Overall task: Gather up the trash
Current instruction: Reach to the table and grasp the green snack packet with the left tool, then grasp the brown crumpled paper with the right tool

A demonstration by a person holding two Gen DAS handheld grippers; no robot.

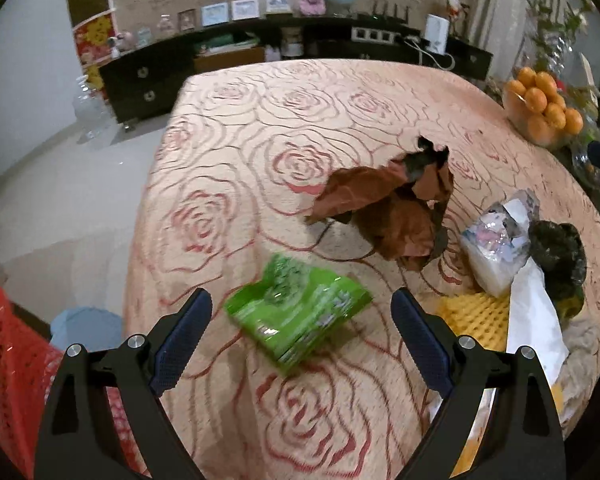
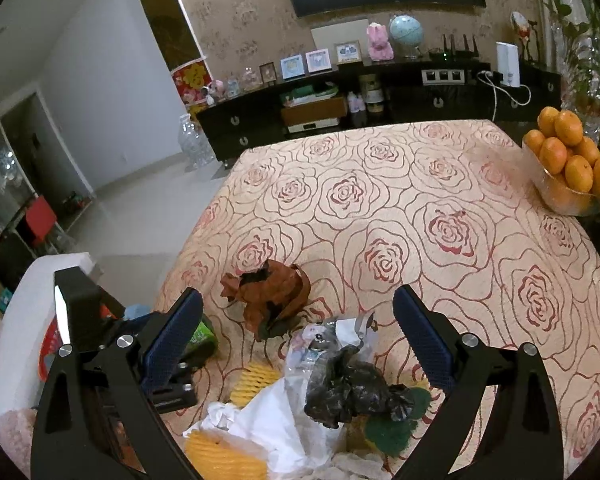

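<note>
Tablecloth [image 1: 260, 128] — peach, red rose outlines. Wrapper [image 1: 298, 310] — bright green. Crumpled paper [image 1: 392, 204] — rust-brown. Plastic bag [image 2: 352, 388] — black. Foam netting [image 2: 220, 458] — yellow. Oranges [image 2: 572, 160] — orange.

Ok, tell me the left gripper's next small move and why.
Probably ease the left gripper forward and down over the green wrapper, then close. Its jaws are open and empty, and the wrapper lies flat on the tablecloth right between its fingertips.

- A rose-patterned cloth [image 2: 400, 216] covers the counter.
- A glass bowl of oranges [image 2: 572, 172] stands at its far right edge.
- A dark sideboard [image 2: 420, 100] along the wall carries small framed pictures [image 2: 318, 60], a globe [image 2: 406, 32] and a pink plush toy [image 2: 378, 42].
</note>
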